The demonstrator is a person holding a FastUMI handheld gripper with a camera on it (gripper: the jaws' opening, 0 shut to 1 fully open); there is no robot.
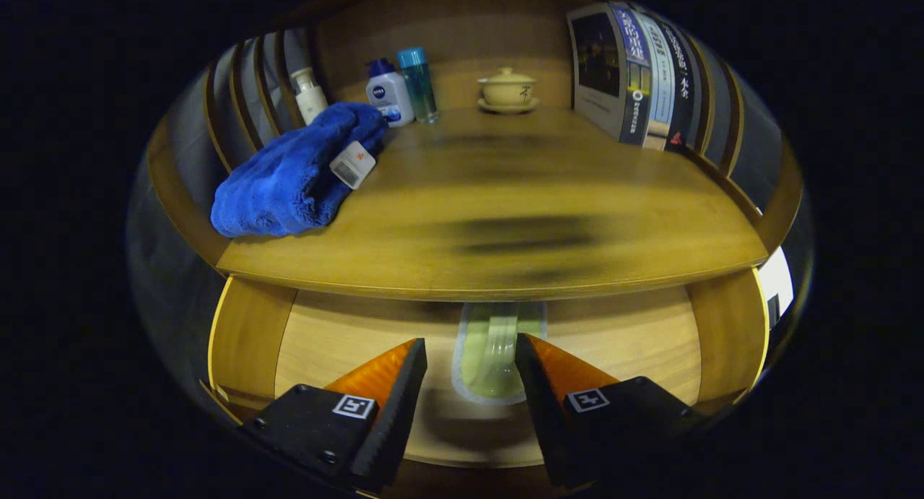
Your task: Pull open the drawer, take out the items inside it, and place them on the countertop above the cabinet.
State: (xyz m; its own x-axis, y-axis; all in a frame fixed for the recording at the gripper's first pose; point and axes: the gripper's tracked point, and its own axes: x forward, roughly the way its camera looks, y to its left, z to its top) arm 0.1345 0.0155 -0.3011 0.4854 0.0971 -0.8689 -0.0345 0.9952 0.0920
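Wooden counter point(505, 217), blue towel point(296, 170) at its left, three bottles point(390, 91), lidded cup on saucer point(507, 89), upright books point(635, 73) at back

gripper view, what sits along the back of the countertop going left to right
White pump bottle → white bottle with dark blue cap → clear teal bottle → beige lidded teacup on saucer → upright row of books.
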